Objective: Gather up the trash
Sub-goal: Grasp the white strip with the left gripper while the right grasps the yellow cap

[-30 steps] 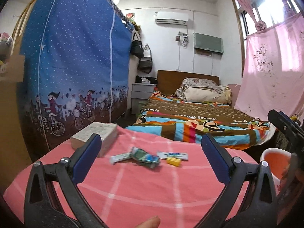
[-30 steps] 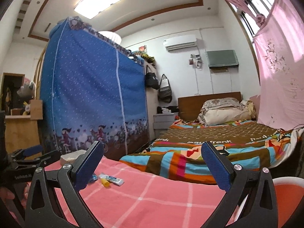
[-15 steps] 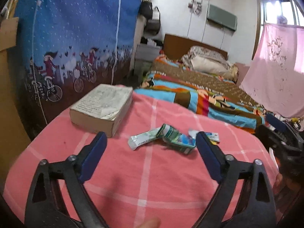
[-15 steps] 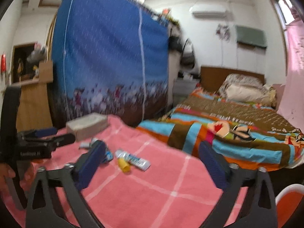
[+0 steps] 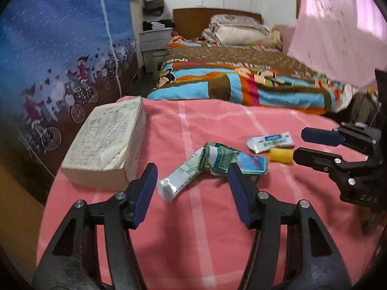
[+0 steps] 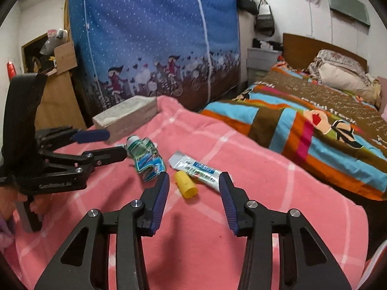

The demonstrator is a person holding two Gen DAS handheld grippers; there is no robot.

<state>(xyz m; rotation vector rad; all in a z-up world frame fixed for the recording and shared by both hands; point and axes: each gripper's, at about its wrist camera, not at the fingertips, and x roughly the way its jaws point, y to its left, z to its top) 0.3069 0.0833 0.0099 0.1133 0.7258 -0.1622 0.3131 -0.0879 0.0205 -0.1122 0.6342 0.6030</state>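
Note:
Trash lies on a pink checked cloth (image 5: 193, 229): a white-green tube (image 5: 180, 181), a crumpled green-blue carton (image 5: 232, 160), a white wrapper (image 5: 269, 141) and a small yellow cap (image 5: 280, 155). My left gripper (image 5: 192, 183) is open, low over the cloth, its jaws either side of the tube's end. My right gripper (image 6: 194, 188) is open, with the yellow cap (image 6: 186, 187) between its jaws and the white wrapper (image 6: 197, 169) just beyond. The carton (image 6: 146, 159) lies to its left. Each gripper shows in the other's view, the right (image 5: 314, 147) and the left (image 6: 104, 145).
A thick worn book (image 5: 106, 142) lies at the left of the cloth. A blue printed wardrobe cover (image 6: 154, 36) stands behind. A bed with a striped blanket (image 5: 241, 82) lies beyond the cloth's far edge. A wooden cabinet (image 6: 60, 101) stands at far left.
Both grippers have tilted down and moved forward toward the trash. The left now brackets the tube, the right now brackets the yellow cap. Both jaws have narrowed.

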